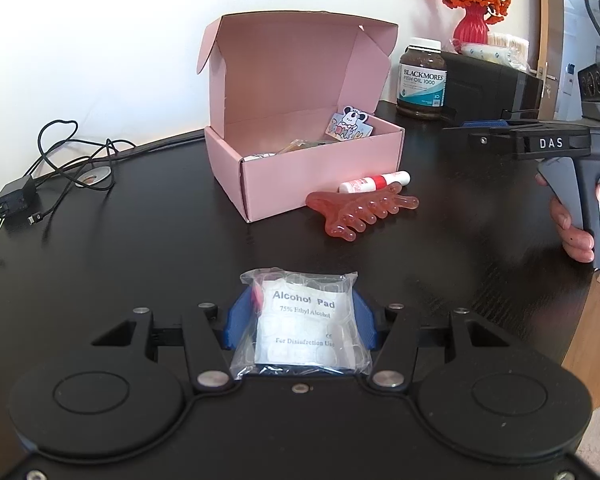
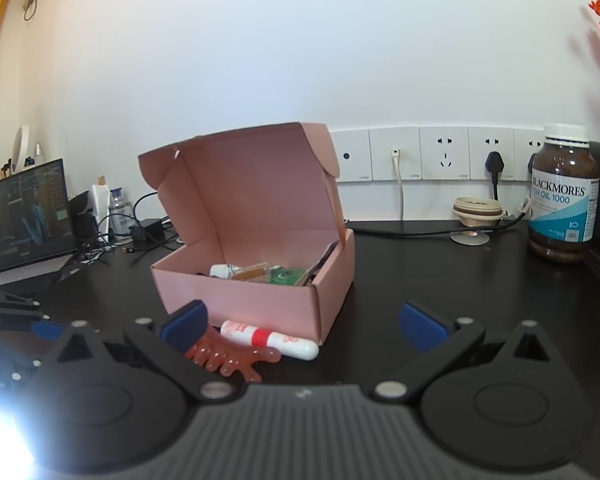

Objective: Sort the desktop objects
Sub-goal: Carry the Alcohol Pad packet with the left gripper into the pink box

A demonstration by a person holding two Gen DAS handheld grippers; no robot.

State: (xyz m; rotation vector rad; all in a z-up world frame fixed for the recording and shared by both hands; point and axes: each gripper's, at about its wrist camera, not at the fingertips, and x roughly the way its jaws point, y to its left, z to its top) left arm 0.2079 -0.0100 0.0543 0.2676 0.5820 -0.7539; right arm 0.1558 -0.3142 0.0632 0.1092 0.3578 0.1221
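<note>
Gripping an alcohol pad packet (image 1: 300, 320), left claw (image 1: 298, 322) has its blue pads pressed on both sides of the clear wrapper; jaws partly closed, packet sits upright betw. them, raised off the black table (image 1: 120, 260). Packet is at centre of left wrist view, pink box (image 1: 300, 168) beyond it w/ lid flipped open at the back. Box holds several small items, incl. a cartoon sticker card (image 1: 350, 122) leaning at its far-right corner. Just beside box front-right, on table: red-and-white tube (image 1: 374, 182) lying flat, and a pink translucent comb-like massager (image 1: 360, 210) touching or nearly touching the tube. Right claw (image 2: 304, 326) open wide, nothing betw. its pads; hovers near the box front, w/ tube and massager (image 2: 232, 360) lying just under its left pad (image 2: 184, 326). Right claw body seen from left wrist at far right, a hand (image 1: 576, 232) around its handle. Fish oil bottle (image 2: 562, 196) stands well apart to the right of the box, near wall sockets (image 2: 444, 154). Laptop (image 2: 24, 216) and cables at far left.
</note>
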